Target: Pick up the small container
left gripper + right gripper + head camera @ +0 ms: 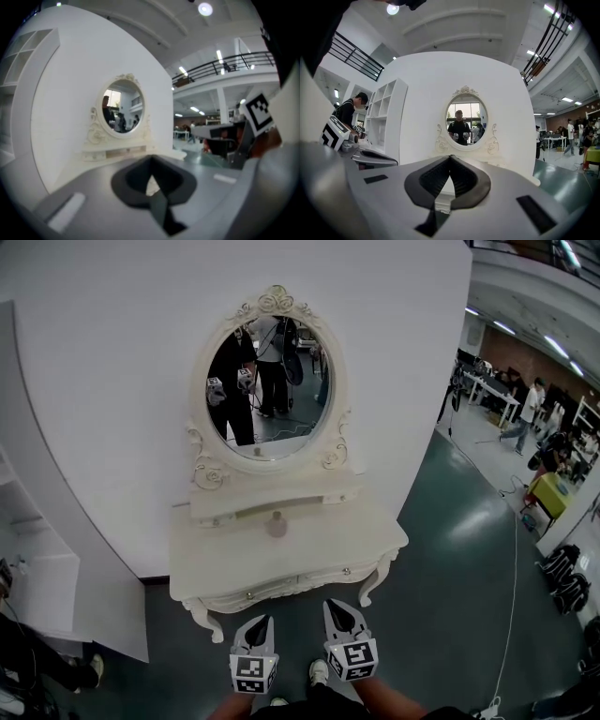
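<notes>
Well, nothing lifted yet: left tool [262, 622] and right tool [336, 607] both hang with jaws together and empty, the small container [277, 524] sitting untouched well ahead of them on the worktop [375, 540].

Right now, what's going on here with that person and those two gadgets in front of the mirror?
A person stands facing a white dressing table with an oval mirror, holding a claw tool in each hand. The left claw and the right claw are both shut and empty, held side by side just short of the table's front edge. The small container sits on the tabletop below the mirror, apart from both claws. It has not been picked up yet.
</notes>
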Available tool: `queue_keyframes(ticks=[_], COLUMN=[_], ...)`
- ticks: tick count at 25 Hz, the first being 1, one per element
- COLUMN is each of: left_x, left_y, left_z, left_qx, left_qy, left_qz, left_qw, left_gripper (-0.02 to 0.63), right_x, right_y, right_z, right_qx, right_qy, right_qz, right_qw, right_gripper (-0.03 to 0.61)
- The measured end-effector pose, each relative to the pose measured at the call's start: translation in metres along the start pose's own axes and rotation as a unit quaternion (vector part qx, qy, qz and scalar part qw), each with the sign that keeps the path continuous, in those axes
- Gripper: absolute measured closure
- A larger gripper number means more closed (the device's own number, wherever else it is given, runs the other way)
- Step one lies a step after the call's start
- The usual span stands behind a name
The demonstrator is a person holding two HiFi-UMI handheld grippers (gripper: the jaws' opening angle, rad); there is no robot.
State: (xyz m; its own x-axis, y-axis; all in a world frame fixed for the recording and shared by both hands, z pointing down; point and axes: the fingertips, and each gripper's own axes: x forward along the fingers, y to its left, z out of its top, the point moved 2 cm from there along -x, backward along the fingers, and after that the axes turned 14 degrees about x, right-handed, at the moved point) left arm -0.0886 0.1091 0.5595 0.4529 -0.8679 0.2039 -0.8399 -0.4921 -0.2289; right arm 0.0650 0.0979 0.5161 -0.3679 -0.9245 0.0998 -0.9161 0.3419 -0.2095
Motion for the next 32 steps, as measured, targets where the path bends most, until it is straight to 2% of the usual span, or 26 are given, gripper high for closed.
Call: queue_keyframes(ticks=[7,18,29,32], left_x=[0.032,0.103,0.144,0.15], left_y=[0.004,0.011,0.011,0.009], left_z=[0.017,0.048,0.06,0.058], left_qx=[0.002,0.013,0.01,0.008], left_qy=[0.002,-0.001,0.018,0.03], left_qz=[0.01,0.041,0.078,0.078], left_qw=[0.9999,0.9991,0.9967,0.9965], left_gripper=[0.607,0.607,0.607,0.607], right_x=[0.03,0.083,0.115,0.121], right_y=[-0.022,-0.081,-0.12,-0.121], right_z=[0.013,0.035,0.045,0.047], right_qx=[0.004,0.012,0.023,0.008], right_qy=[0.0,-0.005,0.004,-0.001], right_qz=[0.02,0.05,0.083,0.087], right_qw=[1.0,0.999,0.996,0.996], right_gripper=[0.574,0.572,0.574,0.574])
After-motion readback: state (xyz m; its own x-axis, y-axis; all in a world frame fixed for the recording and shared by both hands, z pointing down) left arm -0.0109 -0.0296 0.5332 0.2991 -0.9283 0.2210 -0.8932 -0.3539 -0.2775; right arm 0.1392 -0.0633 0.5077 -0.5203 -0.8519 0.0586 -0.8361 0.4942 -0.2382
